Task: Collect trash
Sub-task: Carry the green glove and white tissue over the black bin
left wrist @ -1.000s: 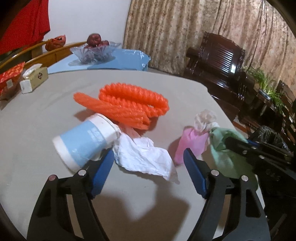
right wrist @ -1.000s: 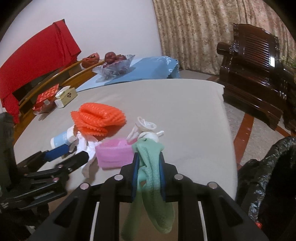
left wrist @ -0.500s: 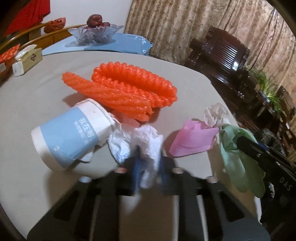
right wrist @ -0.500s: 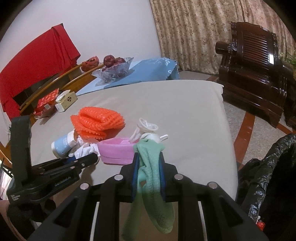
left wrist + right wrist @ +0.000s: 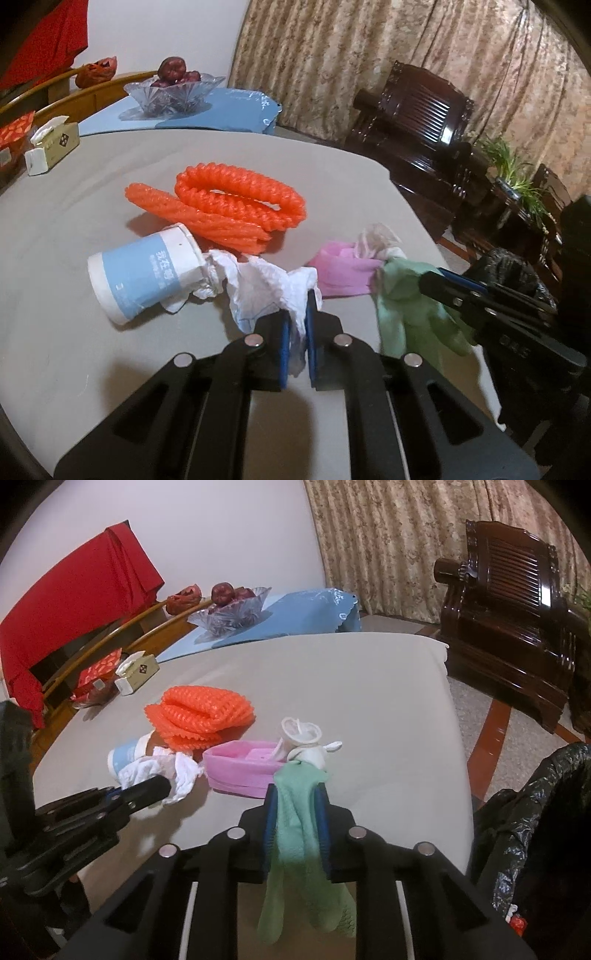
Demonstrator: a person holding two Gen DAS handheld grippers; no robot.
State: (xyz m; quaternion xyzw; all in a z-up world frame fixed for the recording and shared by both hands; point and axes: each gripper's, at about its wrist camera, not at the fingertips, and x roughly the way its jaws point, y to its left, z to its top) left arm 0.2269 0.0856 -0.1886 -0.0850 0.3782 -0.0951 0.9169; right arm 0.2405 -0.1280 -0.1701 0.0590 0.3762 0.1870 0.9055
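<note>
The left gripper (image 5: 295,332) was spread a second ago, with the white tissue (image 5: 266,288) lying flat between its fingers; its jaws have since closed and now pinch one end of that tissue, which bunches up between the blue pads. That likely means this piece is secured and ready to be lifted away. The tissue's long axis runs from the pads forward and to the left, its far end touching the mouth of the paper cup (image 5: 144,275) (the cup lies on its side, mouth toward the gripper). The right gripper (image 5: 295,808) is pressed on a green cloth (image 5: 299,853), which hangs down from its pads. A black trash bag (image 5: 532,834) stands to its right, beside the table (image 5: 369,686).
</note>
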